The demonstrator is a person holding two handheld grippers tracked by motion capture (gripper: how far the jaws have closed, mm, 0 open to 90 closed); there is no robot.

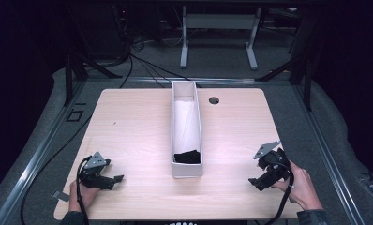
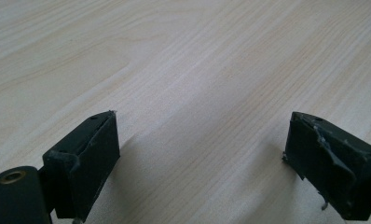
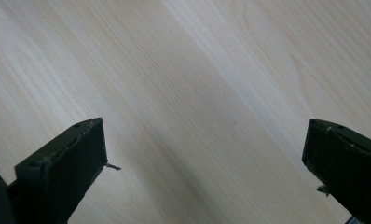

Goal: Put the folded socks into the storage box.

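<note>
Box [image 1: 186,140]: long narrow white one, sits at centre of the pale wood surface [image 1: 133,131], long axis running 12 to 6 o'clock. Dark black item [image 1: 187,156] lies inside at the 6 o'clock end; can't tell what it is. Rest of the box interior looks white and bare.

Left tool [image 1: 115,179] at roughly 8 o'clock from the box, well apart from it, near the surface's near-left corner. Person's left hand [image 1: 84,194] grips it from below. Grey three-cornered plate [image 1: 97,160] on top, cable trailing off toward 7 o'clock. Left gripper view: jaws spread wide, bare wood grain between them, nothing held. Jaw pads [image 2: 92,156] look worn, with ragged edges.

Round hole [image 1: 214,100] in the surface just beside the box's far end, at 1 o'clock from box centre.

Right tool [image 1: 255,183] at roughly 4 o'clock from the box, well apart from it, right hand [image 1: 302,187] around it. Its jaws point toward 8 o'clock. Right gripper view: jaws wide apart, nothing between them, bare wood under them.
</note>
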